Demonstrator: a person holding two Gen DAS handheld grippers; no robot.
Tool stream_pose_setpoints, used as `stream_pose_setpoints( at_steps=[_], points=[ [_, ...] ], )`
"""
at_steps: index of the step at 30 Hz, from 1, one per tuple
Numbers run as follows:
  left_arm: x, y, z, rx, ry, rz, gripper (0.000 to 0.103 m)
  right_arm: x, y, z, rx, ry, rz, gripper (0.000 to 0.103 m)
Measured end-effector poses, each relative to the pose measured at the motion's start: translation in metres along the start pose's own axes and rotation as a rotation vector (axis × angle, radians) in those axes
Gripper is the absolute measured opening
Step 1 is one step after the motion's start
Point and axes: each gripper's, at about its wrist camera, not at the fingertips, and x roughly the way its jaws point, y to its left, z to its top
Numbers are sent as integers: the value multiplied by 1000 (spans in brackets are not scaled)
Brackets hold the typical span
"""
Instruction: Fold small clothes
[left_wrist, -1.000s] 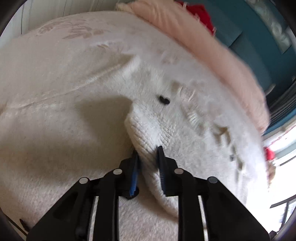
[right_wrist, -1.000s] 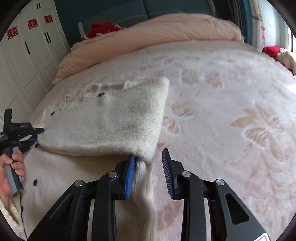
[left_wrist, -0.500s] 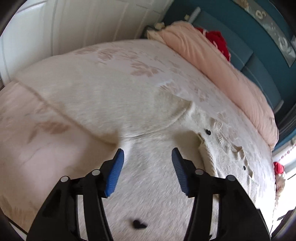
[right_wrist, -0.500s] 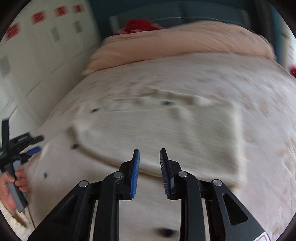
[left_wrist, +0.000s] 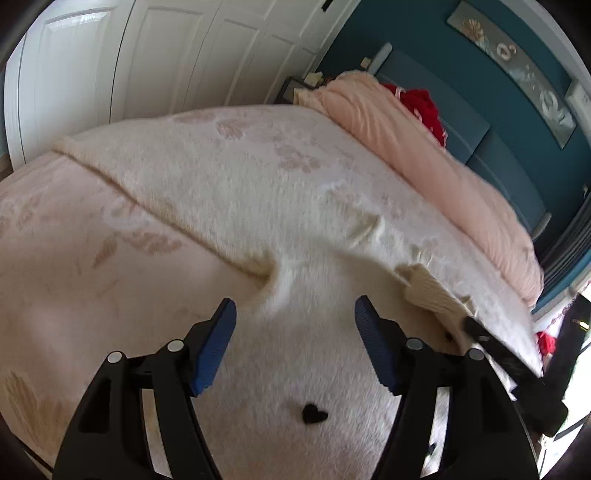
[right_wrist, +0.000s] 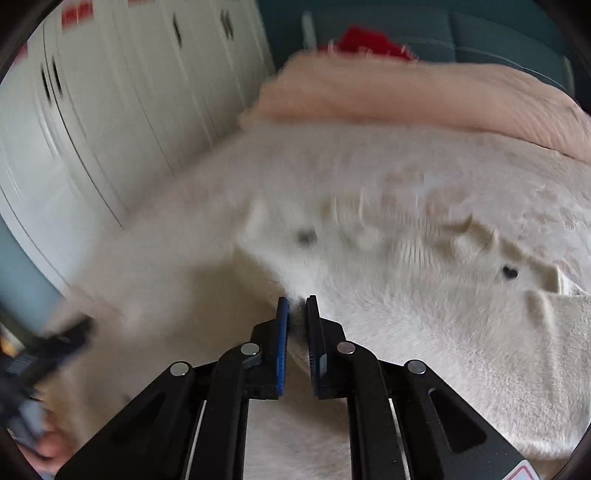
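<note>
A cream fluffy cardigan (left_wrist: 295, 229) with small black heart buttons (left_wrist: 314, 413) lies spread on the bed, one side folded over. My left gripper (left_wrist: 293, 325) is open and empty just above the cardigan's body, near the armpit crease. My right gripper (right_wrist: 297, 314) is nearly shut, its blue pads pinching the corner of the folded cream layer (right_wrist: 424, 306). The right gripper also shows at the right edge of the left wrist view (left_wrist: 491, 343). The right wrist view is blurred by motion.
The bed has a pale pink floral blanket (left_wrist: 74, 236). A rolled pink duvet (left_wrist: 424, 155) and a red item (left_wrist: 421, 103) lie at the head. White wardrobe doors (right_wrist: 110, 110) stand along the side. The teal headboard (left_wrist: 480, 140) is behind.
My left gripper let go of the knit edge, opened wide and moved over the cardigan's body. My right gripper swung left across the folded layer and closed on its corner.
</note>
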Motion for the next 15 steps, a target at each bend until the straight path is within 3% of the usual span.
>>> stream_pose_setpoints(
  at_steps=[2, 3, 5, 7, 10, 12, 15],
  points=[
    [-2, 3, 8, -2, -16, -5, 70, 7, 6, -2, -4, 34, 76, 6],
    [-2, 5, 11, -10, -18, -9, 72, 30, 12, -9, -28, 134, 91, 6],
    [-3, 15, 16, -39, -22, -2, 73, 66, 24, -32, -129, 266, -18, 6],
    [-7, 30, 24, -76, -43, 27, 75, 56, 33, -39, -140, 224, -40, 9],
    [-12, 70, 48, -185, -91, 111, 79, 5, 34, -48, -90, 122, -1, 12],
    [-13, 106, 69, -254, -118, 172, 79, -29, 32, -59, -110, 84, -46, 26],
    [-3, 150, 106, -267, -138, 274, 79, -72, 20, -84, -127, 62, -102, 39]
  ],
)
